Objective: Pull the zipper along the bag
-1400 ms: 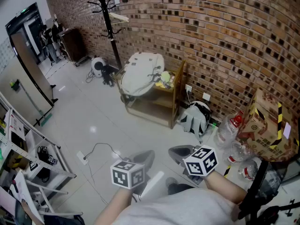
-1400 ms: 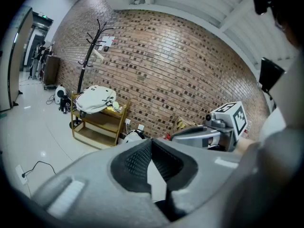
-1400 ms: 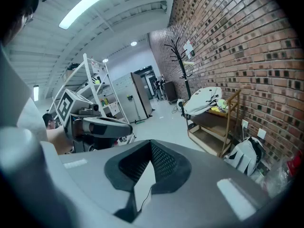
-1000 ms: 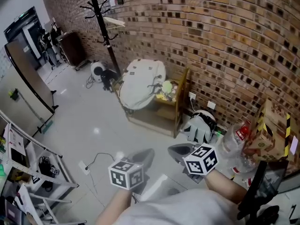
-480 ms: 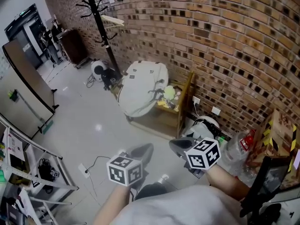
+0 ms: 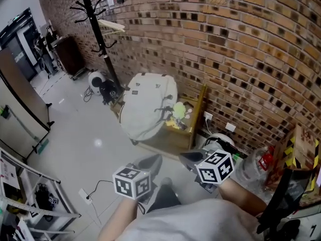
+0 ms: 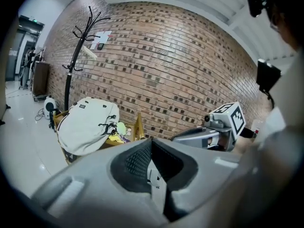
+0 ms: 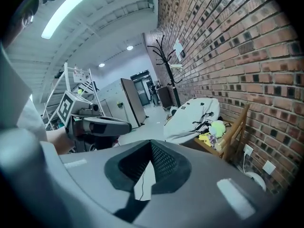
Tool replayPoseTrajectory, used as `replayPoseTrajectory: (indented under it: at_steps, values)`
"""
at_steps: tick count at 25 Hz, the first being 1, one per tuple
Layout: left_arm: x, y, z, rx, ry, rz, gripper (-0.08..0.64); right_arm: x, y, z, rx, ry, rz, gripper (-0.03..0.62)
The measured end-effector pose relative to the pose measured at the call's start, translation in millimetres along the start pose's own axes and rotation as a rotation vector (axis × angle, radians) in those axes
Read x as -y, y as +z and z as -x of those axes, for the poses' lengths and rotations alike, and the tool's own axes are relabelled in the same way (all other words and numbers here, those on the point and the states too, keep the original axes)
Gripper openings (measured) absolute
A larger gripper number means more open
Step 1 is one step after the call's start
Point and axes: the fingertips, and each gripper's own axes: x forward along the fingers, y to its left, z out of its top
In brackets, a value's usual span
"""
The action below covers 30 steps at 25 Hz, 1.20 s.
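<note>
The person is holding both tools low in front of the body, bare forearms reaching up from the bottom edge of the head view. The left gripper (image 6: 156, 159) is pointing forward and slightly right. The right gripper (image 6: 186, 158) is lying just beside it and angling left, so the two noses are sitting near each other without touching. Each marker cube is facing up toward the camera.

In the left gripper view, the left claw is showing its two dark pads pressed together at the tip, with nothing between them. The right gripper view is showing the same for the right claw – pads meeting, nothing caught. Each tool is also appearing in the other's view, off to the side.

The bag (image 6: 148, 104) – a pale, rounded backpack – is leaning on a low wooden rack (image 6: 198, 112) against the brick wall (image 6: 241, 44), well apart from both grippers, across a stretch of light floor (image 6: 75, 134). Its dark straps are hanging on the right side, next to a yellow-green plush toy (image 6: 179, 108) lying on the rack. The zip itself is too small to pick out from here. A black coat stand (image 6: 95, 29) is standing to the left of the bag (a pale hanger is hanging from one arm). Both claws are aiming roughly toward the bag.
</note>
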Motion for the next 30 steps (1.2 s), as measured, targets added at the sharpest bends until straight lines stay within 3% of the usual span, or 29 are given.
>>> replayPoseTrajectory:
  at_steps: [8, 14, 23, 28, 30]
  values:
    - [-113.4, 72.0, -72.6, -0.060, -0.014, 0.011, 0.002, 76.3, 80.5, -90.7, -0.003, -0.028, -0.068, 0.002]
    - [-186.2, 100.3, -119.5, -0.105, -0.023, 0.046, 0.002, 122.7, 108.0, -151.3, -0.027, -0.042, -0.135, 0.002]
    - [-220.7, 104.1, -153.9, -0.150, -0.055, 0.042, 0.003, 153.8, 113.5, -184.9, -0.052, -0.063, -0.191, 0.002]
    - [-232.4, 95.0, -170.9, -0.194, -0.055, -0.061, 0.003, 159.2, 107.2, -184.7, -0.070, -0.077, -0.207, 0.002]
    - [-236.8, 91.6, -182.8, -0.213, -0.056, -0.113, 0.038, 164.8, 104.1, -182.6, -0.078, -0.092, -0.223, 0.002]
